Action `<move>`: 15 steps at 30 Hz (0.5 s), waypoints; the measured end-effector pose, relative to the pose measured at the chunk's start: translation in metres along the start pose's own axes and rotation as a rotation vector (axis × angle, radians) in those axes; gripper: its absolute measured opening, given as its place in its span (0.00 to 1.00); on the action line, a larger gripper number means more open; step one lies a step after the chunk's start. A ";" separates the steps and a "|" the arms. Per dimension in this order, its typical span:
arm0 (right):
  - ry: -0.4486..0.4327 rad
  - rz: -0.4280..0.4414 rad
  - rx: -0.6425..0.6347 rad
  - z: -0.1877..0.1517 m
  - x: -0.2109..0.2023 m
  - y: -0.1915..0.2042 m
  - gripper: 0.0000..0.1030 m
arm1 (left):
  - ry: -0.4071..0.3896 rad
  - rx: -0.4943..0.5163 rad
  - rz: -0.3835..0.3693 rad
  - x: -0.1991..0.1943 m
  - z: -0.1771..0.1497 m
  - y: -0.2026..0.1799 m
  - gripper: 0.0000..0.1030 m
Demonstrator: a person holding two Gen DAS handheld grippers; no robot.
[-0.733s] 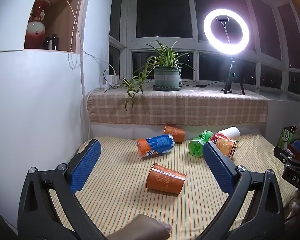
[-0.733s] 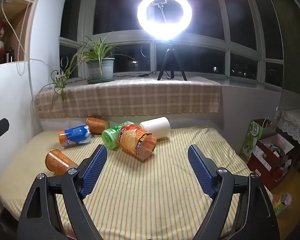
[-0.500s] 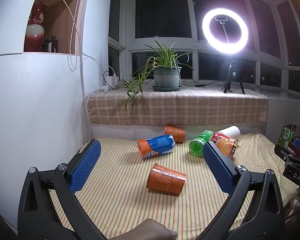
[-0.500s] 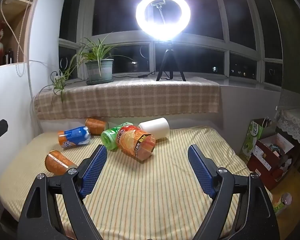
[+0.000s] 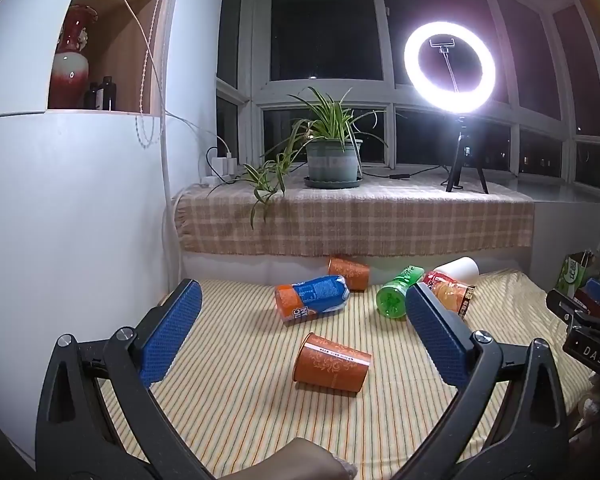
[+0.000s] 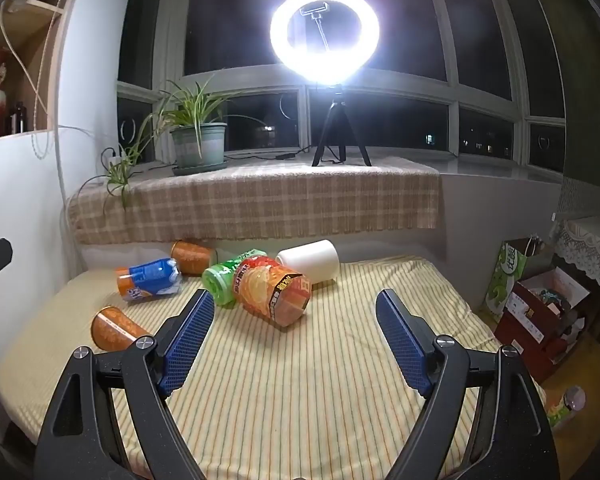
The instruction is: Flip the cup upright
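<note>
Several cups lie on their sides on a striped cloth surface (image 5: 240, 400). An orange patterned cup (image 5: 332, 362) lies nearest, between and beyond my left gripper's (image 5: 300, 312) open blue pads; it also shows in the right wrist view (image 6: 116, 328). Farther back lie an orange-and-blue cup (image 5: 312, 300), a second orange cup (image 5: 348, 273), a green cup (image 5: 398, 296), a red-orange printed cup (image 6: 272, 292) and a white cup (image 6: 310, 260). My right gripper (image 6: 294, 320) is open and empty, in front of the printed cup.
A checked-cloth window ledge (image 5: 356, 216) behind the cups holds a potted plant (image 5: 332, 152) and a ring light on a tripod (image 5: 450, 68). A white wall stands at the left. Boxes and bags (image 6: 540, 304) sit on the floor at the right.
Both views have shifted very slightly; the cups lie where they were and both grippers stay open.
</note>
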State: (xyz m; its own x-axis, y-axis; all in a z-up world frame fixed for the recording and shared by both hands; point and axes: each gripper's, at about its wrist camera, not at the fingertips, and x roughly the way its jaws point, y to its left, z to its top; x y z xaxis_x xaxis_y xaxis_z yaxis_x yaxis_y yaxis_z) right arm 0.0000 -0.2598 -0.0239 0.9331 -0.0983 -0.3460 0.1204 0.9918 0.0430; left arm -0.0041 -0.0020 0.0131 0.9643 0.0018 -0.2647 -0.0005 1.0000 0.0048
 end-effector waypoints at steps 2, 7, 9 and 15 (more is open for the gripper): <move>-0.001 0.000 0.000 -0.001 0.000 0.000 0.81 | -0.001 -0.001 -0.001 -0.001 0.002 0.000 1.00; -0.005 -0.001 0.000 0.001 -0.001 0.000 0.81 | 0.001 -0.006 0.000 -0.002 0.004 0.001 1.00; -0.003 0.000 0.002 0.002 0.000 0.000 0.81 | 0.000 -0.005 -0.001 -0.002 0.004 0.002 1.00; -0.003 0.003 0.003 0.000 -0.001 0.000 0.81 | -0.001 -0.006 -0.002 -0.002 0.004 0.002 1.00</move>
State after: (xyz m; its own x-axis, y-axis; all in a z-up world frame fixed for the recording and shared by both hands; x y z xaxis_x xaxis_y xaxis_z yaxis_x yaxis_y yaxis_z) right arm -0.0010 -0.2593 -0.0232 0.9344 -0.0959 -0.3432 0.1192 0.9918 0.0472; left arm -0.0052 0.0003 0.0172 0.9646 0.0001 -0.2636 -0.0004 1.0000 -0.0011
